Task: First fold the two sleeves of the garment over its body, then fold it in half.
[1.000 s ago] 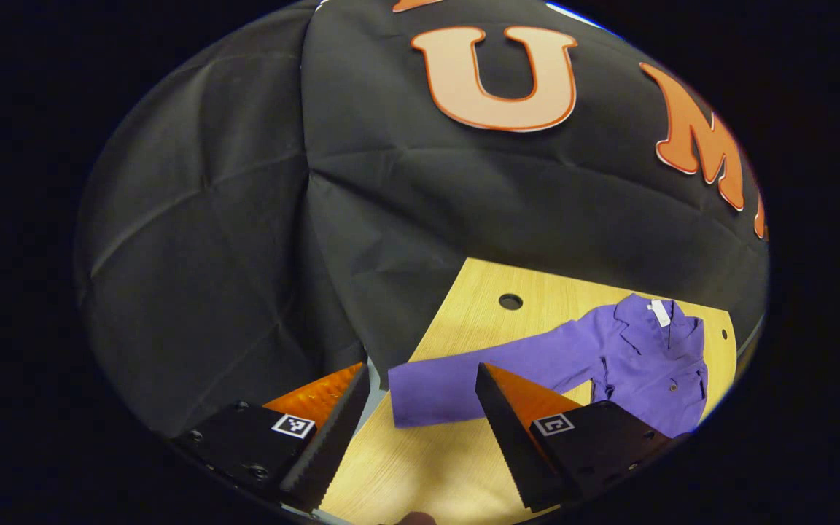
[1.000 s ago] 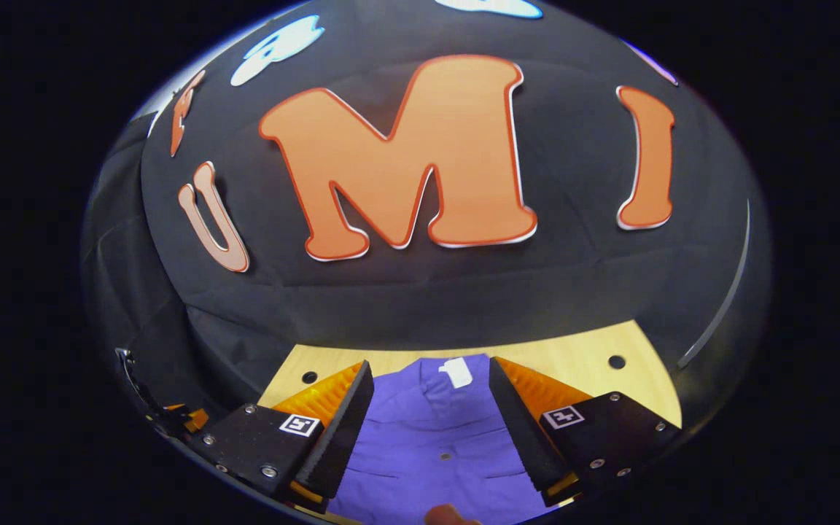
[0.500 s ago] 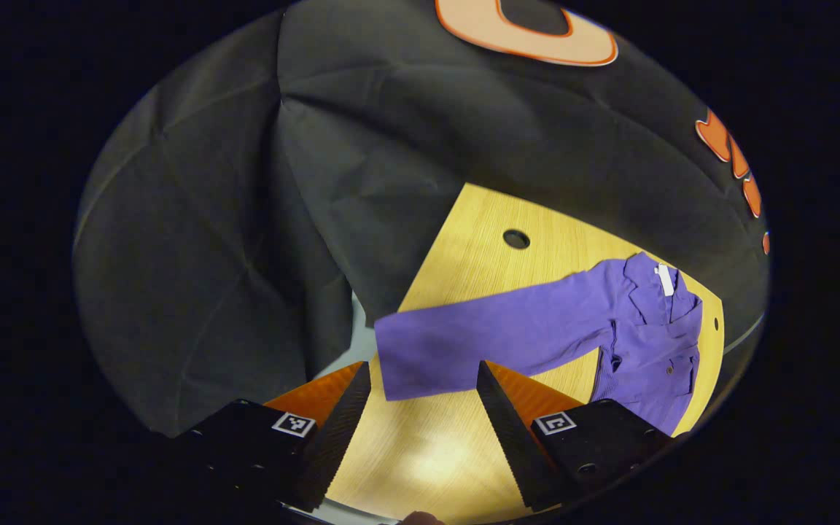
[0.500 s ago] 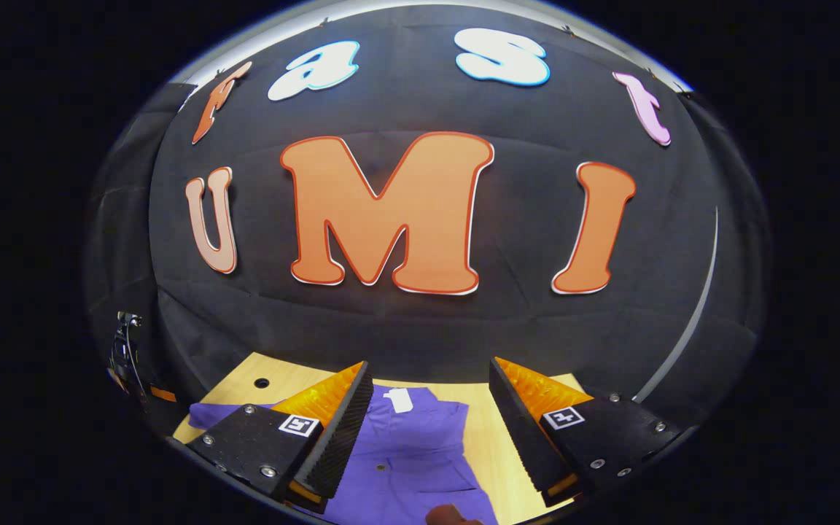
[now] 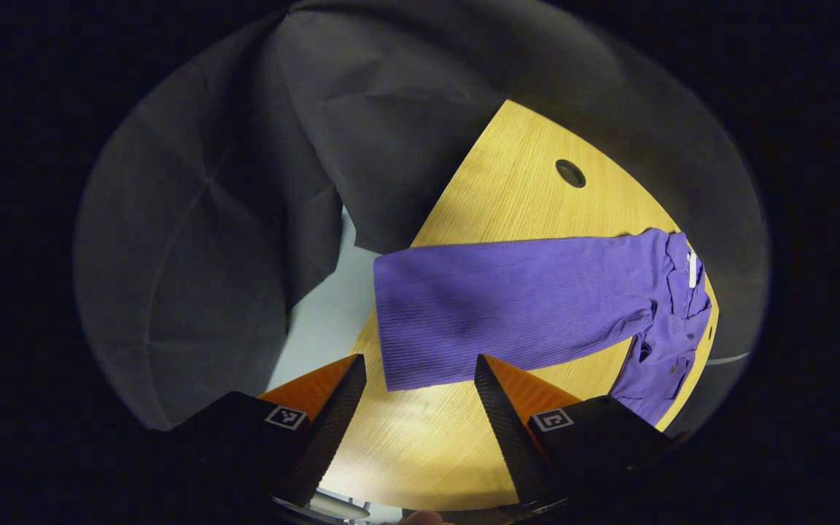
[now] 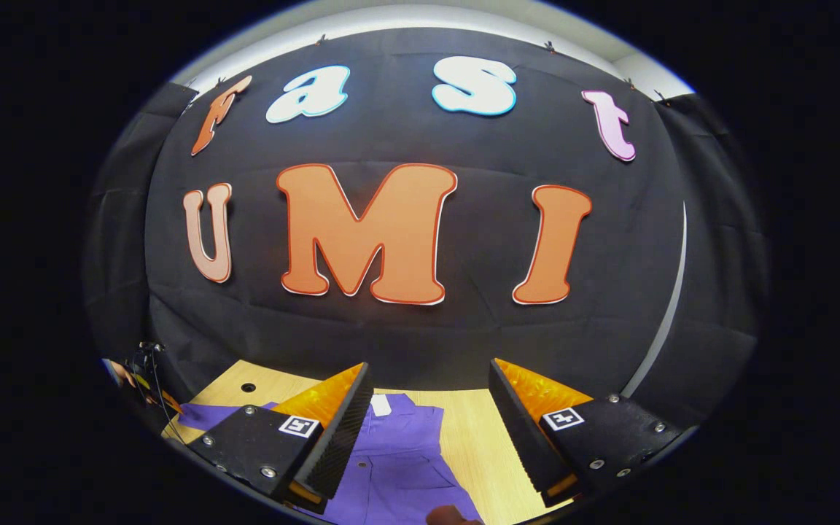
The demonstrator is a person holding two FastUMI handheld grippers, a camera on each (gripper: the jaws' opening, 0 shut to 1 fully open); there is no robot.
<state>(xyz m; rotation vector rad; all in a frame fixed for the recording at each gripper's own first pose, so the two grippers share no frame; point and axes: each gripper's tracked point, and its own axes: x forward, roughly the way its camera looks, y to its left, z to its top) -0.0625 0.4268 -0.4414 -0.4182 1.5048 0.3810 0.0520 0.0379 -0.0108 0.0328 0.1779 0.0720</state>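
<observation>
A: What is the biggest thing here?

B: The desk (image 5: pixel 493 182). It is wooden, with a round hole (image 5: pixel 570 173) near its far edge. All the rest lies on the desk or hangs over it.

A: And what lies on the desk?

B: A purple garment (image 5: pixel 671 321). It lies flat on the desk, and one long sleeve (image 5: pixel 507 306) is stretched out sideways. The end of the sleeve reaches the side edge of the desk. In the right gripper view the body of the garment (image 6: pixel 398 467) lies on the desk too, collar toward the far edge.

A: Are the sleeves folded yet?

B: I think not. This sleeve lies straight out, away from the body. So the first fold is not yet done.

A: Where are the claws?

B: The left claw (image 5: pixel 420 375) hangs above the desk, just short of the sleeve's end. Its two fingers stand apart and hold nothing. The right claw (image 6: pixel 427 383) hangs over the garment's body, fingers apart too, holding nothing.

A: What could go wrong?

B: The sleeve's end sits right at the desk's edge. If the left claw comes down a bit too far out, it may pinch air or bump the edge. If it pinches too little cloth, the sleeve may slip out halfway. And pulling hard could drag the whole garment across the desk.
</observation>
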